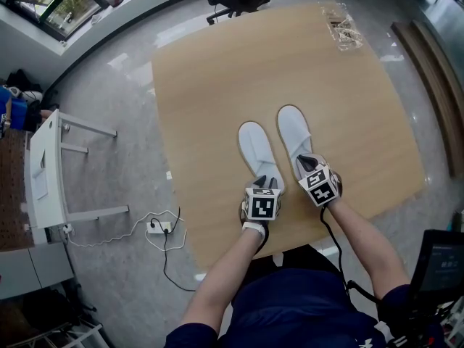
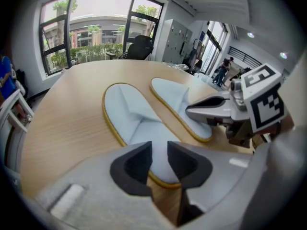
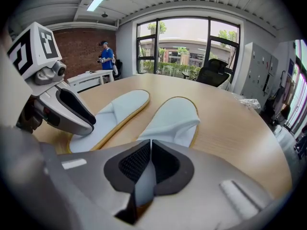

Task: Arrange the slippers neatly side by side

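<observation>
**Position.** Both white slippers lie soles down on the desk (image 1: 239,64), in the lower middle of the head view, toes toward the top of the frame. The left slipper (image 1: 255,151) and the right slipper (image 1: 293,133) lie near each other with a narrow strip of wood between them. They are close to parallel, but the right one sits higher in the frame, so the heels are not level.

**Grippers.** The right hand-held gripper (image 1: 310,162) is pressed together on the heel of the right slipper, with thin white material caught between its pads. The left hand-held gripper (image 1: 265,183) has its jaws slightly spread over the heel of the left slipper. That heel shows in the gap, and no firm bite is evident.

**Assessment.** The pairing looks almost complete; what remains is trimming.

**Recommendation.**
- Slide the slippers flat along the desk rather than lifting them, as the soles look thin and may well fold.
- Bring the two heels onto one line.
- Keep the gap even from toe to heel.
- Let go only once both point the same way.
</observation>
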### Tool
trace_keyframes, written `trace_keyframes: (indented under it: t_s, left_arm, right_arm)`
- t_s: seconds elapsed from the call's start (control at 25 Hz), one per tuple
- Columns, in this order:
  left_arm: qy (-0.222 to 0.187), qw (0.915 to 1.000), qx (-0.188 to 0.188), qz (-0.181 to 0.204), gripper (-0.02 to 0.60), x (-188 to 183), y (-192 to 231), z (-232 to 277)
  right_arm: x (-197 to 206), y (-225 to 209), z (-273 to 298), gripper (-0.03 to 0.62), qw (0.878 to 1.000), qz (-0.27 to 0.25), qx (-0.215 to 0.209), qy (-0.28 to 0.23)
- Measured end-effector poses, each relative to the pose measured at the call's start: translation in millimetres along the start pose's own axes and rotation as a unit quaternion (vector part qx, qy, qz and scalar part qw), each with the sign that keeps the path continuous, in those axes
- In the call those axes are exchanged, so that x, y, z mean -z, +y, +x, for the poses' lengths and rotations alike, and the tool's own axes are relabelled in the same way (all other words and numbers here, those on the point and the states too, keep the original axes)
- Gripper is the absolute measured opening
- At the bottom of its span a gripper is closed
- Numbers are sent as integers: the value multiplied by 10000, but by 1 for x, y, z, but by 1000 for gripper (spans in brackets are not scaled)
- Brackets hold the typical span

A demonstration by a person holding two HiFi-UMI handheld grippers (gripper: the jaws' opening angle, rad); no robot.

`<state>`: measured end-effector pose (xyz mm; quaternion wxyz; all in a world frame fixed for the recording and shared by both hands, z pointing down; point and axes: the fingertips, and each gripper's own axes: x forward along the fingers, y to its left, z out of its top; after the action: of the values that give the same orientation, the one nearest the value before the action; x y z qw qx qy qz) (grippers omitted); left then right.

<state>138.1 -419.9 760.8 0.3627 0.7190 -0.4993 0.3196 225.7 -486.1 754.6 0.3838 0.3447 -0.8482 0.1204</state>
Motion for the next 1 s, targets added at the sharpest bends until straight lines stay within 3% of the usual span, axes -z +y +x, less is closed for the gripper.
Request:
trace_keyframes:
  t_s: [1.0]
  left_arm:
    - [32, 9990, 18, 448, 101, 3, -2, 3]
  right_arm:
    - [-5, 33, 1, 18, 9999, 45, -134, -59]
